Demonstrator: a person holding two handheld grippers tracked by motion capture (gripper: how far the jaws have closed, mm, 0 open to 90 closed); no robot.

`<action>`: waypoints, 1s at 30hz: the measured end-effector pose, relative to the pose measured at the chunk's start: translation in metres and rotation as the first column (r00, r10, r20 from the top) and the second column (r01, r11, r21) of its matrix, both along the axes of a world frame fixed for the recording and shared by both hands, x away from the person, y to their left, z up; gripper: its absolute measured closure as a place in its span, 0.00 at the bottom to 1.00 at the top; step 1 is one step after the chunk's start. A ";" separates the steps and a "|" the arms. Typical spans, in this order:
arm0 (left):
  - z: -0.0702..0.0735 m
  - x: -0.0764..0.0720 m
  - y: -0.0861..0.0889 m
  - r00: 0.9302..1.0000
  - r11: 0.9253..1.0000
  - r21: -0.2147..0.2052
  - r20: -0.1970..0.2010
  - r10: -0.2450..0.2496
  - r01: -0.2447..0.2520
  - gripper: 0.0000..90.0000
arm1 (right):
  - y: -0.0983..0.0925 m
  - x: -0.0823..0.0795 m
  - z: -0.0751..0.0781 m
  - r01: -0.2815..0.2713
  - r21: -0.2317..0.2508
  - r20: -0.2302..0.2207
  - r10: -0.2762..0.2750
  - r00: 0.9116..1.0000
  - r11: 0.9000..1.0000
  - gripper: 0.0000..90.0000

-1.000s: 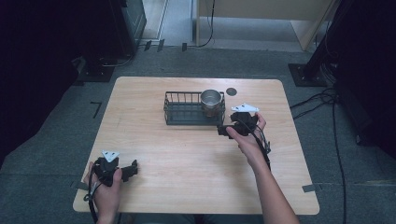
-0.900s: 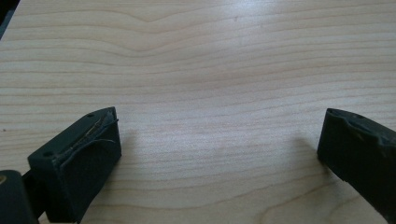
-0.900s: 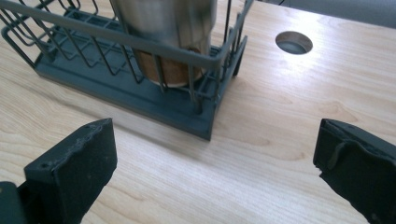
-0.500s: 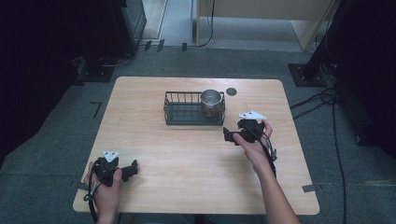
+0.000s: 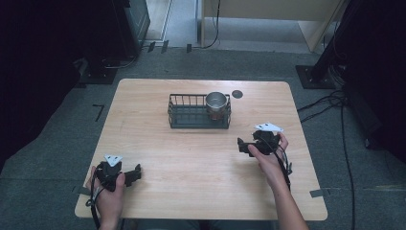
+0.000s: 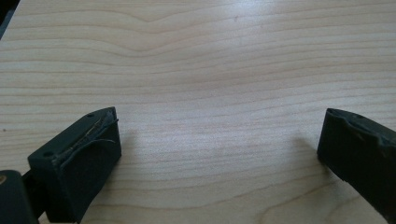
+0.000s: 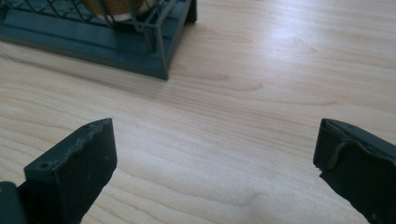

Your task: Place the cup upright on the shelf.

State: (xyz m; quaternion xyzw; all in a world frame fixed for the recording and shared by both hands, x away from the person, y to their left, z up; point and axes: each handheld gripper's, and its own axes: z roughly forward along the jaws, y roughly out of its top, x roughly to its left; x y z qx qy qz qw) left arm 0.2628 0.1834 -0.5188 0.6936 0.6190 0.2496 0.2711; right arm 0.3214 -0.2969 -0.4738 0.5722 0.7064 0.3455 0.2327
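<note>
Your right gripper (image 5: pixel 244 145) has drawn back from the wire basket (image 5: pixel 198 111) toward you, fingers wide and empty over the desk (image 5: pixel 191 158). The metal cup (image 5: pixel 216 102) sits in the basket's right end. Your left gripper (image 5: pixel 134 173) stays put, fingers wide.

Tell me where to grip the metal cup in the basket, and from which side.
Grip the cup by its rim, from above. It stands upright with its mouth open, and the basket wires wall its sides. The right tool sits nearer, jaws wide open.
</note>
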 end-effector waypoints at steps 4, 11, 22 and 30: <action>0.000 0.000 0.000 1.000 1.000 0.000 0.000 0.000 0.000 0.00 | -0.010 -0.006 -0.004 0.020 0.006 -0.005 -0.020 1.000 1.000 0.00; 0.000 0.000 0.000 1.000 1.000 0.000 0.000 0.000 0.000 0.00 | -0.026 -0.015 -0.013 0.058 0.005 -0.016 -0.057 0.998 0.998 0.00; 0.000 0.000 0.000 1.000 1.000 0.000 0.000 0.000 0.000 0.00 | -0.048 -0.029 -0.025 0.104 0.000 -0.036 -0.104 0.994 0.995 0.00; 0.000 0.000 0.000 1.000 1.000 0.000 0.000 0.000 0.000 0.00 | -0.063 -0.040 -0.030 0.133 -0.007 -0.042 -0.133 0.990 0.991 0.00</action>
